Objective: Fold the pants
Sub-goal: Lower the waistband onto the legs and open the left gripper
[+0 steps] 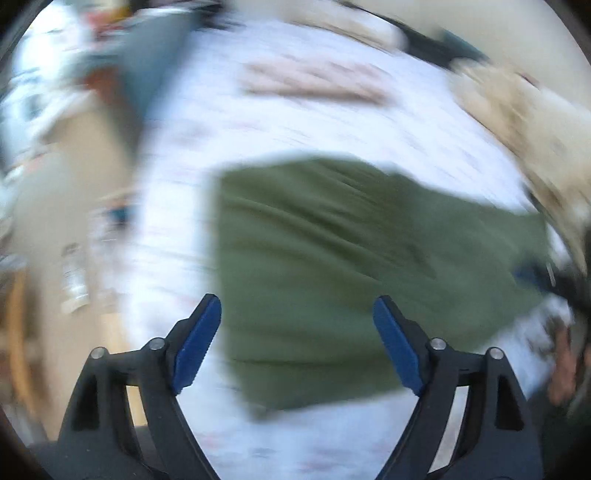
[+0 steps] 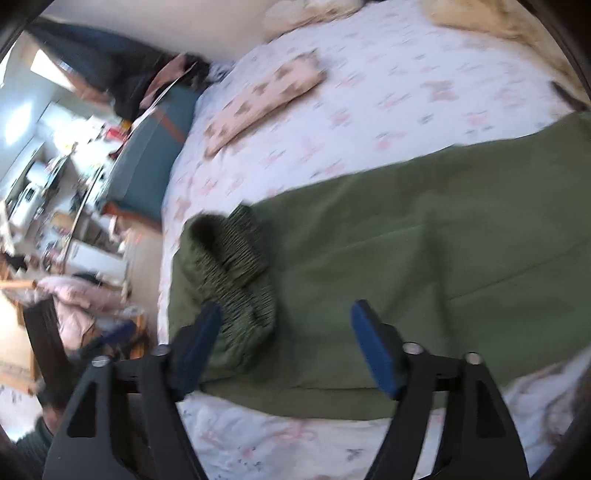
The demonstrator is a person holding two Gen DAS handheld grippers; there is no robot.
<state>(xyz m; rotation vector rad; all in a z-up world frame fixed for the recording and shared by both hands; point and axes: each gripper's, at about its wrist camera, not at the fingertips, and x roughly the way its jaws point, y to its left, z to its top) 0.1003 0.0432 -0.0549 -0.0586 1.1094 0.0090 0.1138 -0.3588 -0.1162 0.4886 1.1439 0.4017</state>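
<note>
Olive green pants (image 2: 406, 236) lie flat on a bed with a white flowered sheet (image 2: 388, 103). Their gathered elastic waistband (image 2: 236, 269) is bunched at the left end, near the bed's edge. My right gripper (image 2: 286, 343) is open and empty, held just above the pants beside the waistband. In the blurred left wrist view the pants (image 1: 351, 266) lie as a green sheet ahead. My left gripper (image 1: 297, 339) is open and empty above their near edge.
A folded pink patterned cloth (image 2: 258, 99) lies farther up the bed. A beige fluffy blanket (image 2: 498, 22) is at the bed's far end. A blue-green bench (image 2: 147, 162), cluttered shelves and pink laundry (image 2: 70, 299) stand on the floor left of the bed.
</note>
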